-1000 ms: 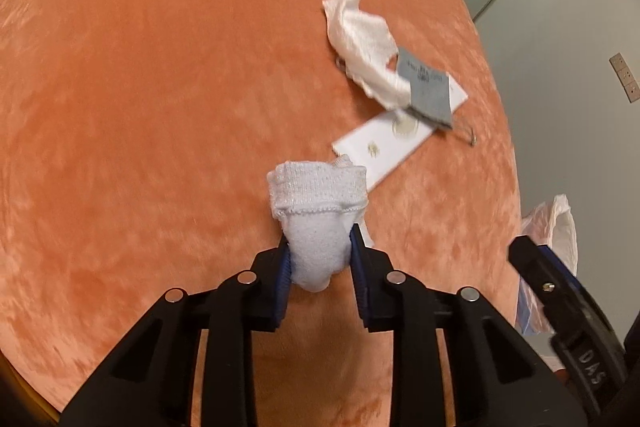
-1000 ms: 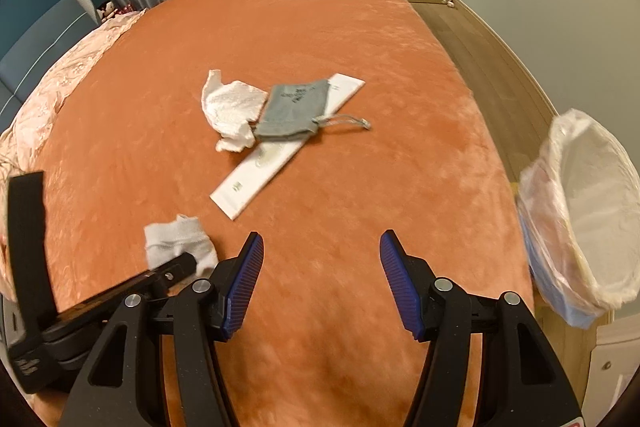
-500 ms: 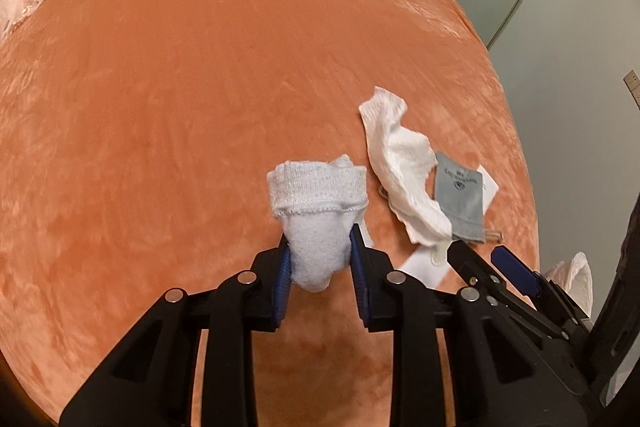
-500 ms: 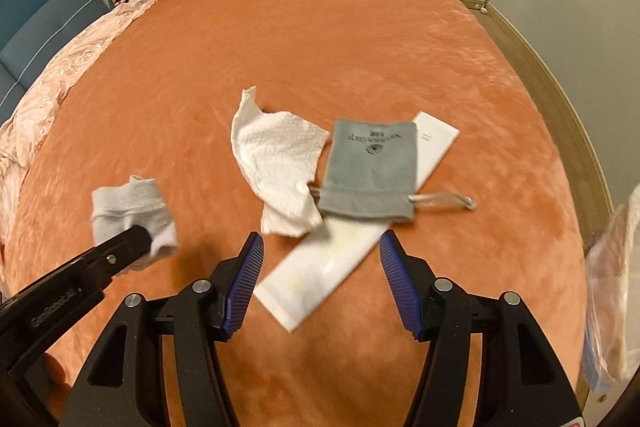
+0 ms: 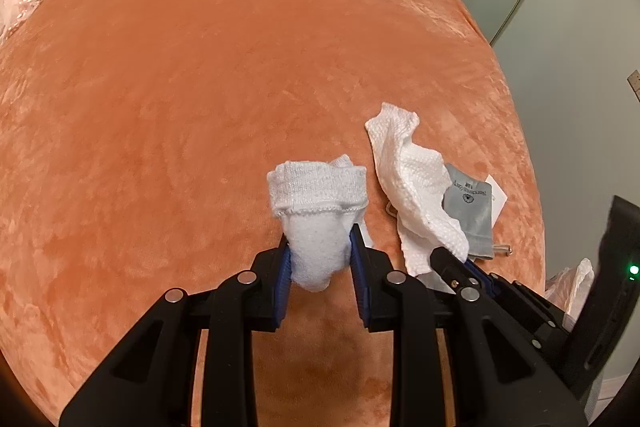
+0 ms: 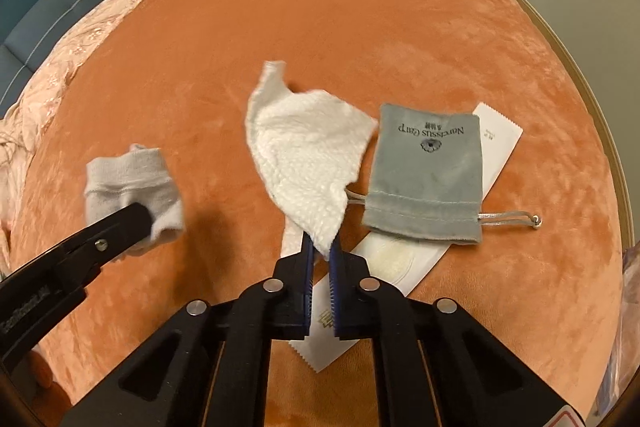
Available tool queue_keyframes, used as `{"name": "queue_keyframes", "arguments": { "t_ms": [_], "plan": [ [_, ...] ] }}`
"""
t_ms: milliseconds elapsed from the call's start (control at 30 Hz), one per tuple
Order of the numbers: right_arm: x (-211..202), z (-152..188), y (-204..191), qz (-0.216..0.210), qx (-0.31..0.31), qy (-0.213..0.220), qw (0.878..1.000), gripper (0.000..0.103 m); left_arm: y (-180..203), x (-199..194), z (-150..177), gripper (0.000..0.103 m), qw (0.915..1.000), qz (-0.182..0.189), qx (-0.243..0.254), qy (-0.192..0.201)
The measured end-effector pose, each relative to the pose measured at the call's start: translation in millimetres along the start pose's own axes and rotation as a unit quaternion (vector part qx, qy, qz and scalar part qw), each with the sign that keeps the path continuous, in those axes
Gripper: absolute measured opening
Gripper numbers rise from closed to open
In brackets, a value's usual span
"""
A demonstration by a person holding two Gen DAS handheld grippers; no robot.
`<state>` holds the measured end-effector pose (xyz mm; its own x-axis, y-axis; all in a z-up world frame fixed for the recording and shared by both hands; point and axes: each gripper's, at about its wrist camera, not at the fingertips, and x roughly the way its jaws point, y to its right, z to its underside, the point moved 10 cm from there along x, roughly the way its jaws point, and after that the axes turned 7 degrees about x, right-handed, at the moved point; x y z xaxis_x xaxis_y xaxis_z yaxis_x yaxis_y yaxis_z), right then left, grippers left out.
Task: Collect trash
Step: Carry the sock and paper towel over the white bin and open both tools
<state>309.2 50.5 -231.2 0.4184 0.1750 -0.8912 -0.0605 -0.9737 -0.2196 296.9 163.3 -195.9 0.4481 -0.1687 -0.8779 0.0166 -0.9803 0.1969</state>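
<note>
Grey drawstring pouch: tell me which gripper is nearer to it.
Right. The right gripper, shut on the paper towel, sits just beside the grey drawstring pouch. The left gripper, shut on a white sock, is farther off, beyond the towel.

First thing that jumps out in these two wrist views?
The big orange bedspread fills both views. The left gripper holds a small white sock above it, while the right gripper, jaws just closed, pinches the corner of a paper towel beside a grey pouch.
</note>
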Motion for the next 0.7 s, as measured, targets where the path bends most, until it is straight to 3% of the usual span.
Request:
{"name": "queue_keyframes", "arguments": {
  "t_ms": [400, 700],
  "plan": [
    [-112.4, -37.4, 15.9, -0.033, 0.004, 0.094, 0.995, 0.005, 50.0, -59.5, -1.4, 0.025, 0.9989, 0.016, 0.026, 0.035],
    [-218.4, -47.1, 83.1, -0.022, 0.035, 0.173, 0.984, 0.005, 149.8, -117.4, -2.6, 0.025, 0.9922, 0.048, 0.085, 0.078]
  ]
}}
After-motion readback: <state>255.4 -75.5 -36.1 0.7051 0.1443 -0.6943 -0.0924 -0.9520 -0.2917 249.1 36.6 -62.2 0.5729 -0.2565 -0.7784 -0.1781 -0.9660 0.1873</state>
